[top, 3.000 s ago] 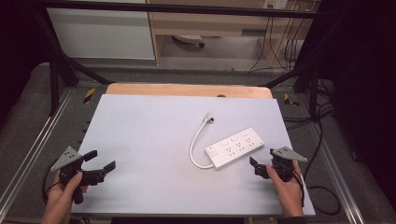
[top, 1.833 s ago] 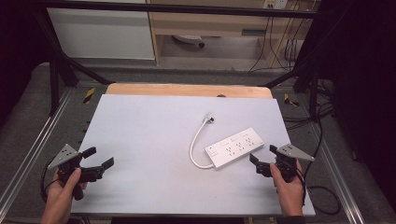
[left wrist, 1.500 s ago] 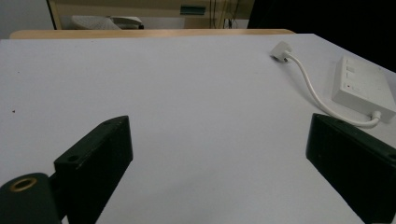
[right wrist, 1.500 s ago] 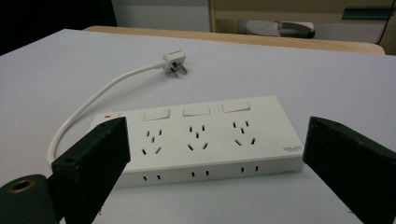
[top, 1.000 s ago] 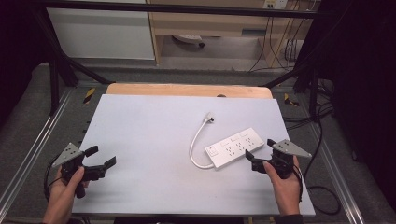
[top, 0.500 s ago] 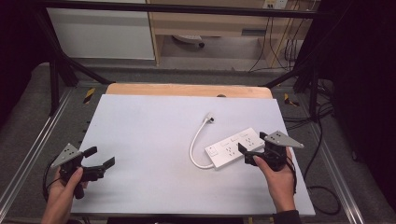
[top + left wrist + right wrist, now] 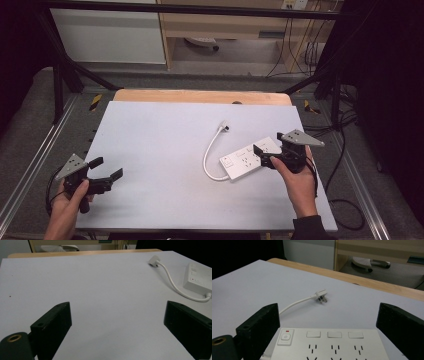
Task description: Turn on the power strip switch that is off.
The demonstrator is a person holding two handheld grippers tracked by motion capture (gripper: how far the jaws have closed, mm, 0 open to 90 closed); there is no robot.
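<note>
From above, we see the power strip [image 7: 248,160] lying aslant on the surface [image 7: 160,150], its far end at our right gripper [image 7: 263,155], fingers spread; our left gripper [image 7: 105,170] waits well apart, spread too; in the right gripper view, the strip's width sits between the fingers.

We record one flat pale-grey table [image 7: 150,145] with a light wooden strip along its far edge — on it, a white rectangular power strip [image 7: 247,158], its white cord [image 7: 210,152] and plug [image 7: 225,125].
</note>
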